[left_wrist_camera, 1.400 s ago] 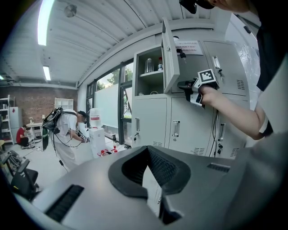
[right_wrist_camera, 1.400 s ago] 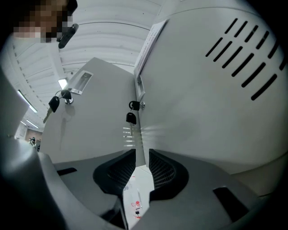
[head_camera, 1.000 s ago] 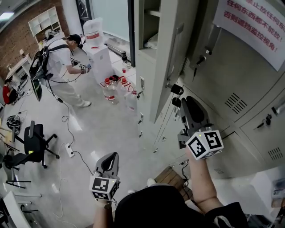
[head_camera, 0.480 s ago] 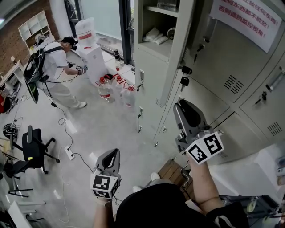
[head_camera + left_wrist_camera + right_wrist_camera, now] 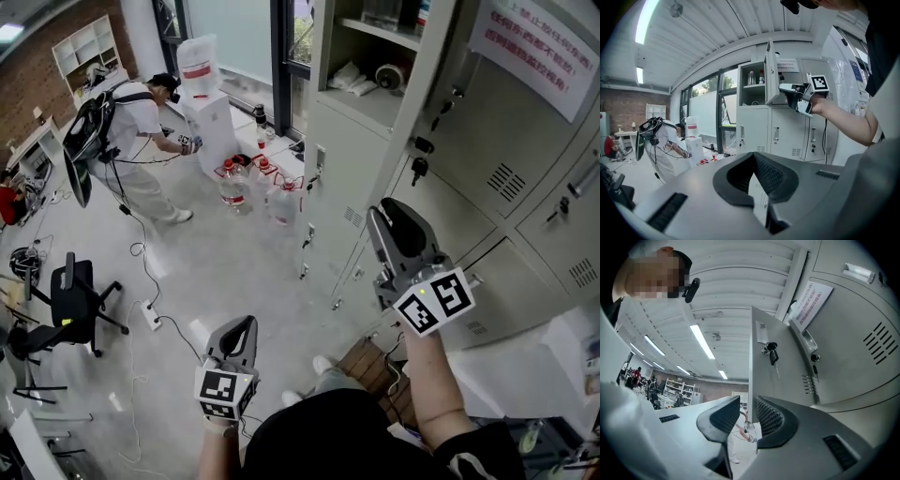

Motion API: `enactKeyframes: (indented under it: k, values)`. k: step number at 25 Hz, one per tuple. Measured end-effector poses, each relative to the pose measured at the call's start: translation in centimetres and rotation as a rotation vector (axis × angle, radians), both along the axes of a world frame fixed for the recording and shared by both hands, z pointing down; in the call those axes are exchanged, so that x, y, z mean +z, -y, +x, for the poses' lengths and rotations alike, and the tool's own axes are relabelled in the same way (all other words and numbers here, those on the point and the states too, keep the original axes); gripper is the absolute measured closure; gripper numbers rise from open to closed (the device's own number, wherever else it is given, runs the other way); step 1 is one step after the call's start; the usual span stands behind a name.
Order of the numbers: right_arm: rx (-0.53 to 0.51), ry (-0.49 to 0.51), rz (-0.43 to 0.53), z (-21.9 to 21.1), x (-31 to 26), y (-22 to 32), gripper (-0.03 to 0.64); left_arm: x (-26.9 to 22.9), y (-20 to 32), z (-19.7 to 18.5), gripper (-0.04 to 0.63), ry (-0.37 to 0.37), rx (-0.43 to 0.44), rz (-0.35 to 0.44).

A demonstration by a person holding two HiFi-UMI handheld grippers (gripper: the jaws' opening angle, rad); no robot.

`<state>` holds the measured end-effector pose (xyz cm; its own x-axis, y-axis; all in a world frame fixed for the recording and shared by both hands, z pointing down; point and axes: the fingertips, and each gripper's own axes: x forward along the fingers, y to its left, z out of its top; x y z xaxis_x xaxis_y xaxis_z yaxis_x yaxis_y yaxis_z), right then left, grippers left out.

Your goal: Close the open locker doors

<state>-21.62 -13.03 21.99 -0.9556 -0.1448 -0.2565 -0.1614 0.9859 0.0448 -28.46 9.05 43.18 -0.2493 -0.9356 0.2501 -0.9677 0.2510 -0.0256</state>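
Observation:
One upper locker stands open; its grey door [image 5: 427,103] swings out toward me and shows a shelf with small items inside [image 5: 375,80]. A key hangs in the door's lock [image 5: 771,352]. My right gripper [image 5: 396,217] points up just below the door's lower corner, not touching it; its jaws [image 5: 747,404] are opening a little with nothing between them. Held low near my waist, my left gripper [image 5: 239,326] is far from the lockers, its fingertips meeting on nothing [image 5: 753,157]. The left gripper view shows the open door [image 5: 771,72] and my right gripper [image 5: 794,91].
Closed lockers [image 5: 525,187] fill the right, with a printed notice [image 5: 530,47] on one. A person with a backpack [image 5: 131,131] works at a water dispenser [image 5: 208,108], with bottles [image 5: 253,183] on the floor beside it. An office chair [image 5: 70,300] and a power strip [image 5: 150,317] lie left.
The head view has shifted, so more of the open locker's inside shows. My right gripper has stayed just under the door's lower corner. The left gripper has barely moved.

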Motion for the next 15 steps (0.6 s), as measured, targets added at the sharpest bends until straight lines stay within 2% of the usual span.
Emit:
enactKeyframes:
  k: [6, 15]
  values:
    - [-0.031, 0.009, 0.014, -2.1, -0.3, -0.3, 0.502, -0.2, -0.4, -1.1, 0.577, -0.003, -0.062, 0.000]
    - [-0.137, 0.000, 0.043, -6.5, -0.8, 0.0, 0.500, -0.7, -0.4, -2.6, 0.577, -0.005, -0.173, 0.007]
